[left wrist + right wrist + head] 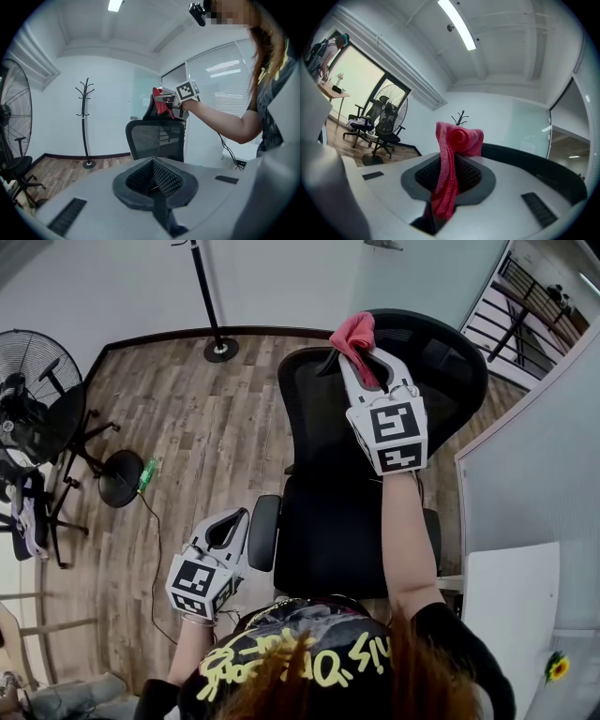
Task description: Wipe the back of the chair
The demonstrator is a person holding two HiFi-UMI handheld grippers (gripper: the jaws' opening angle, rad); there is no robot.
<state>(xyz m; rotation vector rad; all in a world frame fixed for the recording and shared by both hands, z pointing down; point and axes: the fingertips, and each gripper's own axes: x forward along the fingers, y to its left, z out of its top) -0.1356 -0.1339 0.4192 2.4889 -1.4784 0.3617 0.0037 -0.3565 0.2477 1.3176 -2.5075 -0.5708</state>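
**A:** What is being gripped?

**B:** A red cloth (pixel 354 334) is being clamped by the right gripper (pixel 362 356) at the chair back's (pixel 441 371) top edge. The left gripper (pixel 223 529) is being held closed and empty beside the seat's (pixel 328 540) left edge.

**A:** What is being risked?

**B:** The cloth could be snagged on the mesh and pulled free. Being counted: two grippers, one cloth, one chair.
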